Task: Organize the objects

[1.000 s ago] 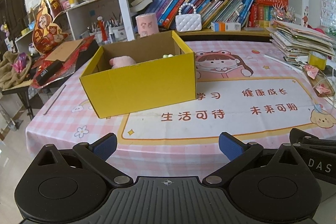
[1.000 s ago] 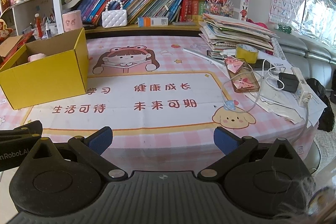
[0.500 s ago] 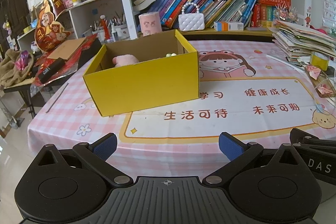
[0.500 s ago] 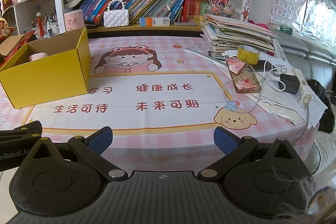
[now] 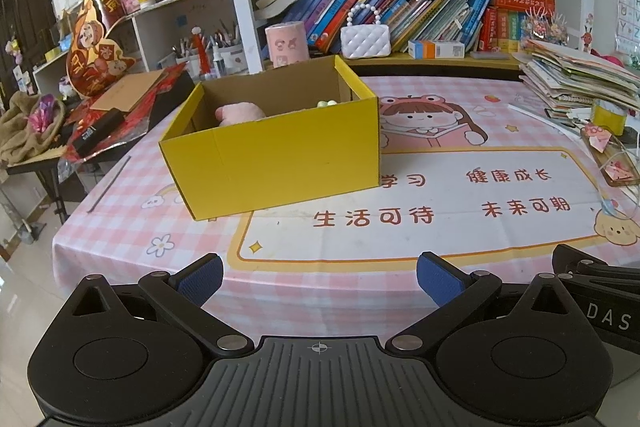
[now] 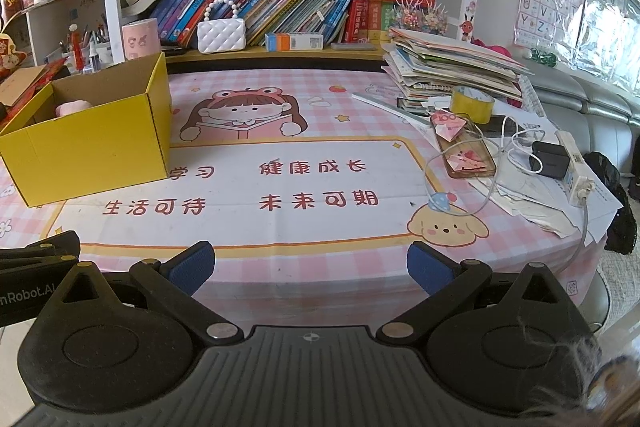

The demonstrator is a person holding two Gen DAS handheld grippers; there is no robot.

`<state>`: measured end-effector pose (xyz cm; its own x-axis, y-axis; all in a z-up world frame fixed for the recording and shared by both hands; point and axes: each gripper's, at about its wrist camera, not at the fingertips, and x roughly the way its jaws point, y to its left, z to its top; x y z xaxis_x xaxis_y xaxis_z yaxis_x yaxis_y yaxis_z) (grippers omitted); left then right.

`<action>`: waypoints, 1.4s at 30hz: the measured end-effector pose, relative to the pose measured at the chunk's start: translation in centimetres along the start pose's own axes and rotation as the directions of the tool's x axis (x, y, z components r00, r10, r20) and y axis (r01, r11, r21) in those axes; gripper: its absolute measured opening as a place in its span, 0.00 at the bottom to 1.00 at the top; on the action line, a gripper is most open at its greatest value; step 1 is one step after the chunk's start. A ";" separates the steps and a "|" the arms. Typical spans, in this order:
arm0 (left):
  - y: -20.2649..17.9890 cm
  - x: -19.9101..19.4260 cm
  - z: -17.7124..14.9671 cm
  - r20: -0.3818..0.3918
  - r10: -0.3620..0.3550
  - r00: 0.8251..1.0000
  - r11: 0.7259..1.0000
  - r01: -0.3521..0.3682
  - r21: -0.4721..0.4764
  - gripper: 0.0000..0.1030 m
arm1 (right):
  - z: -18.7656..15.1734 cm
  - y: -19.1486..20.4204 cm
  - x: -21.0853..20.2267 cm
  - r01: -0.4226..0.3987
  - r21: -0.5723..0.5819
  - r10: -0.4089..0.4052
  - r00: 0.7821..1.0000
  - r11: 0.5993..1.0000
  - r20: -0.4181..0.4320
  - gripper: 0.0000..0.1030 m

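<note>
The desk point(image 6: 320, 107), spread with a pink checked cartoon cloth, fills both views. On its left part stands an open yellow box point(image 5: 276, 155), upright, with a pink soft toy point(image 5: 240, 113) and a small pale green item point(image 5: 327, 103) inside. A stack of papers point(image 6: 448, 67) sits at the right far side, a yellow tape roll point(image 6: 472, 103) just beside it. The left claw point(image 5: 318, 279) and right claw point(image 6: 310, 267) are both held level at the near desk edge, side by side, facing the shelves, each spread wide and gripping nothing, well apart from the box.
</note>
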<state>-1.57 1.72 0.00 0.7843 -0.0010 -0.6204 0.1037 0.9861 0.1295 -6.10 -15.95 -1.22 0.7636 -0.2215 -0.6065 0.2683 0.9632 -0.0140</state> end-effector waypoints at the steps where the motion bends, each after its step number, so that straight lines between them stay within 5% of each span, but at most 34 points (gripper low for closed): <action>1: 0.0 0.0 0.0 -0.001 -0.001 1.000 1.000 0.001 0.001 1.00 | 0.0 0.0 0.0 0.000 0.000 0.000 1.000 1.000 0.000 1.00; 42: 0.5 0.5 0.1 -0.015 -0.012 1.000 1.000 0.011 -0.007 1.00 | -0.1 0.3 0.6 0.014 -0.005 -0.014 1.000 1.000 -0.022 1.00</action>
<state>-1.00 2.23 -0.15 0.7736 -0.0098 -0.6336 0.1081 0.9873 0.1167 -5.57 -15.74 -1.68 0.7466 -0.2318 -0.6236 0.2764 0.9607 -0.0262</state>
